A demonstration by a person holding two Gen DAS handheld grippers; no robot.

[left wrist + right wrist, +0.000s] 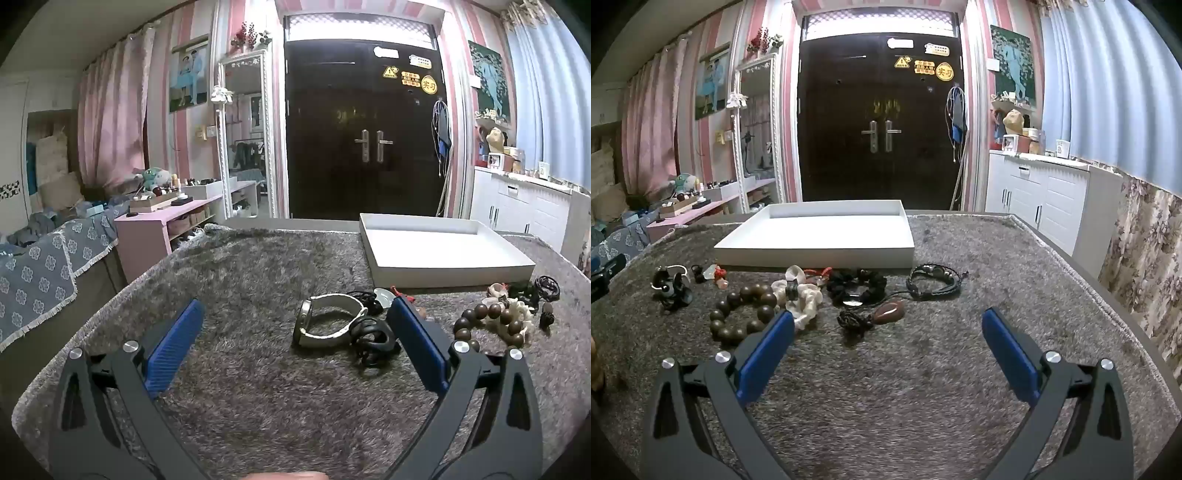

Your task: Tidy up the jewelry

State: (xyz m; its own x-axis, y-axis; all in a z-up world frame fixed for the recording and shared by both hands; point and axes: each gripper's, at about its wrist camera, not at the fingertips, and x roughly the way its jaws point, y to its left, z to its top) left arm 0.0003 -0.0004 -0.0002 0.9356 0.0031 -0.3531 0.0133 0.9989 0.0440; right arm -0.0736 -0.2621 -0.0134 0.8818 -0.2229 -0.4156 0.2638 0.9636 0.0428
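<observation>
A row of jewelry lies on the grey shaggy mat in front of a shallow white tray (816, 254). In the left wrist view, a white-strapped watch (328, 321) and black rings (373, 341) lie between the wide-apart blue pads of my left gripper (295, 317), which is open and touches neither. Brown wooden beads (487, 325) lie to its right. My right gripper (886, 325) is open over bare mat. Ahead of it lie a brown bead bracelet (742, 310), a white fabric band (805, 295), a brown pendant on black cord (886, 312), black cord bracelets (857, 286) and a braided leather bracelet (934, 280).
The white tray (443, 254) sits at the mat's far side, with nothing in it. The table's right edge (1108, 291) drops off toward white cabinets (1034, 195). A sofa with a blue patterned cover (37, 280) and a pink shelf (147, 229) stand left of the table.
</observation>
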